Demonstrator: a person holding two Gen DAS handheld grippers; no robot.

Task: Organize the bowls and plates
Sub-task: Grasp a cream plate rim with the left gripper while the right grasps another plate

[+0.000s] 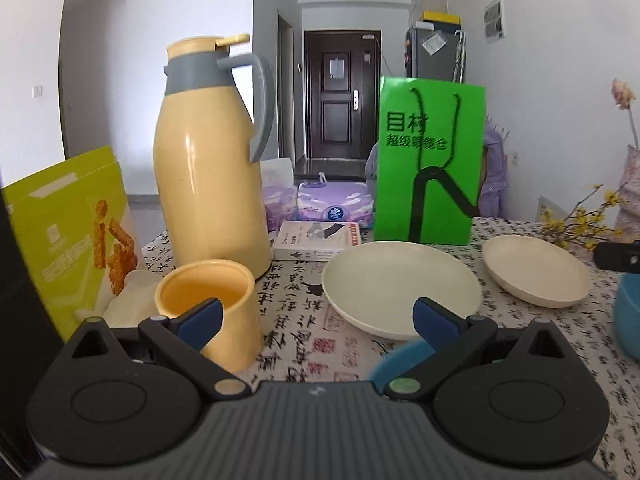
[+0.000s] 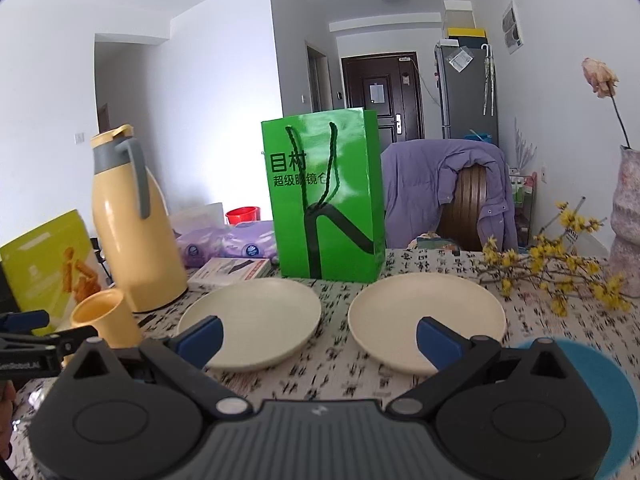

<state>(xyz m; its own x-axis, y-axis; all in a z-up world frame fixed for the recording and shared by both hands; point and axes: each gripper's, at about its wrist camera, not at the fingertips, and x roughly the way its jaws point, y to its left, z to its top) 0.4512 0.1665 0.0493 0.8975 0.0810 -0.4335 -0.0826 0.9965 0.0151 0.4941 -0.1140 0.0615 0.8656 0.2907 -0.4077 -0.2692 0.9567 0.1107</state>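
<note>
Two cream plates lie side by side on the calligraphy tablecloth: the left plate (image 1: 400,284) (image 2: 260,312) and the right plate (image 1: 536,270) (image 2: 424,308). One blue bowl (image 1: 390,360) sits close under my left gripper (image 1: 316,320), mostly hidden by it. Another blue bowl (image 1: 628,316) (image 2: 608,392) is at the right, beside my right gripper (image 2: 318,340). Both grippers hover over the table's near side, open and holding nothing. The left gripper (image 2: 28,340) also shows at the left edge of the right wrist view.
A yellow cup (image 1: 212,308) (image 2: 108,320) and tall yellow thermos (image 1: 208,176) (image 2: 128,224) stand left. Behind the plates are a green paper bag (image 1: 430,160) (image 2: 324,196) and a small box (image 1: 316,240). Yellow flowers (image 2: 560,272) and a vase (image 2: 628,220) occupy the right.
</note>
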